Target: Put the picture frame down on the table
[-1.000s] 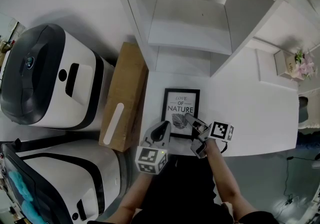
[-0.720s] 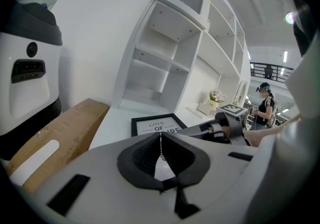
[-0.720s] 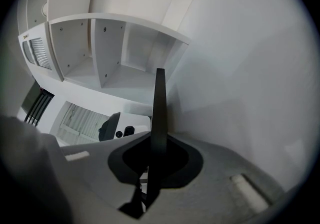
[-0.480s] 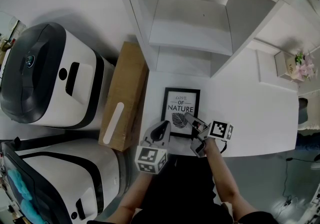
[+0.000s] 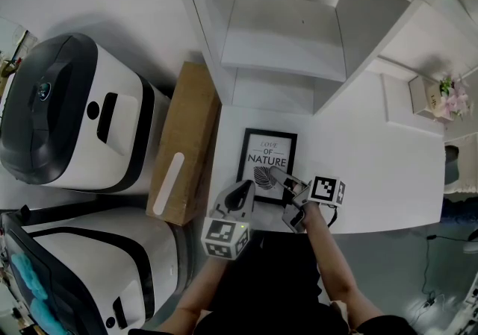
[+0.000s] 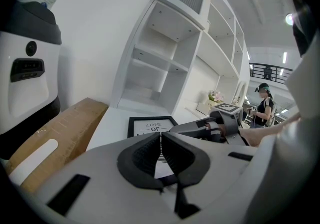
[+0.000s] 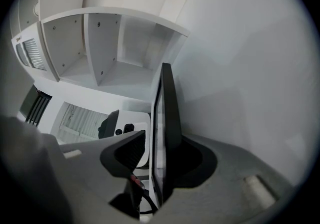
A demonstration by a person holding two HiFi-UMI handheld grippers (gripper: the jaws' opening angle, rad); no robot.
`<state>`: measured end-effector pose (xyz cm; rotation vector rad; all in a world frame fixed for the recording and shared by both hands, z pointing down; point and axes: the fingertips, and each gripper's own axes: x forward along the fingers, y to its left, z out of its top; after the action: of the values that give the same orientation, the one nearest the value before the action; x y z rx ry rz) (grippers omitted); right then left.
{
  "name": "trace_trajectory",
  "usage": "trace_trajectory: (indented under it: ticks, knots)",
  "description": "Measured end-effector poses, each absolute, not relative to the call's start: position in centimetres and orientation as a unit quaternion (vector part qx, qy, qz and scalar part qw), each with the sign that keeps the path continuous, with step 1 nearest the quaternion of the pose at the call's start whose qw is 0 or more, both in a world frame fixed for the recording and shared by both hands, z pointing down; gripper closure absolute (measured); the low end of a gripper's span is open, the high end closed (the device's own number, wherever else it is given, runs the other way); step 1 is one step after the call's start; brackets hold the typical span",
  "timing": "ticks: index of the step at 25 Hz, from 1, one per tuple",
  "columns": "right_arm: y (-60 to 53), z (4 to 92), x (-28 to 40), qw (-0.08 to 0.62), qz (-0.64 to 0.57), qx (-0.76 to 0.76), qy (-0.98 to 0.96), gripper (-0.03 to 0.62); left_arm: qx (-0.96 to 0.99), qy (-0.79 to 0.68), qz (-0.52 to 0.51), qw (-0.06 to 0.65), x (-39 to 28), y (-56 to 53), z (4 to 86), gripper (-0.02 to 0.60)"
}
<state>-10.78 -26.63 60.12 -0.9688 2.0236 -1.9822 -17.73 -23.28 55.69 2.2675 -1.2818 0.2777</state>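
Though just-opened, right gripper (image 7: pixel 161 143) astride frame (image 7: pixel 166 103)

Matt picture frame (image 5: pixel 267 158), smooth table (image 5: pixel 373 169)

Bright, even light fills the head view; the worktop (image 5: pixel 373 169) right of the left tongs (image 5: pixel 243 192) is almost washed out and shadows are soft. Both gripper views bend hard toward a black round rim. In the left gripper view a lamp (image 6: pixel 289 18) glares high to the right of the tongs, whose near body blurs. In the right gripper view the picture frame (image 7: pixel 167 118) is dark and soft
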Motion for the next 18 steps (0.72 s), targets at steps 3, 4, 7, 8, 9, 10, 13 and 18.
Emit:
trace_trajectory:
  ticks: [3, 4, 7, 8, 9, 10, 13, 18]
  knots:
    - [-26.72, 60.05, -10.88, 0.067, -0.657, -0.327, 0.676, 0.419, 0.837, -0.471, 0.104, 0.259, -17.70, -23.18, 55.74, 0.566]
    - [-26.75, 60.04, -10.88, 0.063, -0.656, -0.329, 0.676, 0.406, 0.837, -0.471, 0.104, 0.259, -17.68, -23.20, 55.72, 0.566]
    - [-26.81, 60.05, -11.02, 0.046, -0.653, -0.334, 0.679, 0.357, 0.837, -0.471, 0.104, 0.258, -17.70, -23.28, 55.64, 0.566]
    - [-26.81, 60.05, -11.09, 0.041, -0.652, -0.335, 0.679, 0.349, 0.837, -0.471, 0.104, 0.257, -17.73, -23.29, 55.63, 0.566]
    - [-26.80, 60.06, -11.15, 0.037, -0.652, -0.337, 0.679, 0.345, 0.837, -0.472, 0.103, 0.257, -17.75, -23.30, 55.62, 0.566]
    - [-26.80, 60.06, -11.19, 0.034, -0.651, -0.338, 0.678, 0.344, 0.837, -0.472, 0.103, 0.257, -17.76, -23.31, 55.62, 0.566]
    - [-26.81, 60.05, -11.31, 0.020, -0.647, -0.346, 0.680, 0.325, 0.836, -0.473, 0.102, 0.258, -17.78, -23.35, 55.58, 0.566]
    - [-26.76, 59.86, -11.66, -0.005, -0.630, -0.357, 0.690, 0.287, 0.836, -0.474, 0.098, 0.258, -17.77, -23.43, 55.39, 0.566]
